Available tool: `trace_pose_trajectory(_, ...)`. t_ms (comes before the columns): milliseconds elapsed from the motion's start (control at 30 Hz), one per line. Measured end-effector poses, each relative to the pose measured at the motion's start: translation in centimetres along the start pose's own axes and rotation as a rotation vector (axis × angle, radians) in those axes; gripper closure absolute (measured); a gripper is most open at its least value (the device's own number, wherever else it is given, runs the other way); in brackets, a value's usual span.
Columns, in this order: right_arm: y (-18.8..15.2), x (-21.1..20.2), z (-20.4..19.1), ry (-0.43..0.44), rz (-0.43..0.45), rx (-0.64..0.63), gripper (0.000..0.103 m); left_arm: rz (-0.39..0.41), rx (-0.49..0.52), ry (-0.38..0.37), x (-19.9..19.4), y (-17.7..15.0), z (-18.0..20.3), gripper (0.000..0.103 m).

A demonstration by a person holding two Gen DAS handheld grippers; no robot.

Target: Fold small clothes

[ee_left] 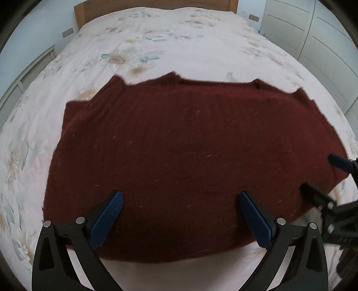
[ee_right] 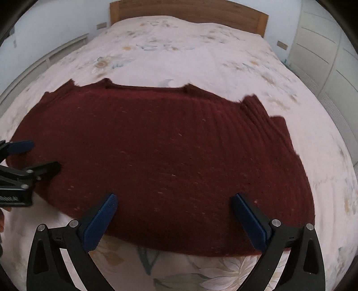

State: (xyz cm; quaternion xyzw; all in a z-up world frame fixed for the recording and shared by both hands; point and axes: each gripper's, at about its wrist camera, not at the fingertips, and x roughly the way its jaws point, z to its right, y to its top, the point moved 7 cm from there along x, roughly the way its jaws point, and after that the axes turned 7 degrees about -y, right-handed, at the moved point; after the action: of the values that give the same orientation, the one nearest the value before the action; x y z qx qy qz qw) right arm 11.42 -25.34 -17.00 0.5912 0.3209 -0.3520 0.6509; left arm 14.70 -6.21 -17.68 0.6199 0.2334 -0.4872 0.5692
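Observation:
A dark red knit sweater [ee_left: 179, 138] [ee_right: 167, 145] lies spread flat on the bed, collar at the far side and hem toward me. My left gripper [ee_left: 180, 193] hangs open over the near left part of the sweater, its blue pads wide apart with nothing between them. My right gripper [ee_right: 174, 198] is open the same way over the near right part, just behind the hem. Each gripper also shows in the other's view: the right gripper [ee_left: 320, 175] at the sweater's right edge, the left gripper [ee_right: 42, 155] at its left edge.
The bed [ee_left: 190, 44] carries a pale floral sheet [ee_right: 179, 275] and a wooden headboard [ee_right: 190, 13] at the far end. White wardrobe doors [ee_left: 313, 33] stand along the right. A low white shelf unit [ee_right: 56, 53] runs along the left wall.

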Motion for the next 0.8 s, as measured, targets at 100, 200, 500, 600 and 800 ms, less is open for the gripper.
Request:
trace_pose_trajectory(100,-0.1,0.2,1.8,-0.023,-0.003,0.016,0.0,0.017,0.0,0.0,-0.3,-0.4,-1.2,0.001)
trace_pose_trajectory(200,-0.1,0.2,4.2,-0.051,-0.01,0.052,0.0,0.02,-0.024,0.014,-0.7,-0.8,-3.2,0.001)
trace_pose_trajectory(500,-1.1,1.3,7.6,-0.035,-0.035,0.126,0.0,0.041,-0.078,0.021,-1.3,-1.8,-5.9,0.001)
trace_pose_trajectory(600,-1.6,2.0,7.2,-0.007,-0.026,0.144,0.0,0.045,-0.098,0.019,-0.7,-2.2,-6.0,0.001)
trace_pose_trajectory(800,-1.8,2.3,7.1,0.012,-0.017,0.158,0.0,0.083,-0.121,0.013,-0.5,-2.4,-6.4,0.001)
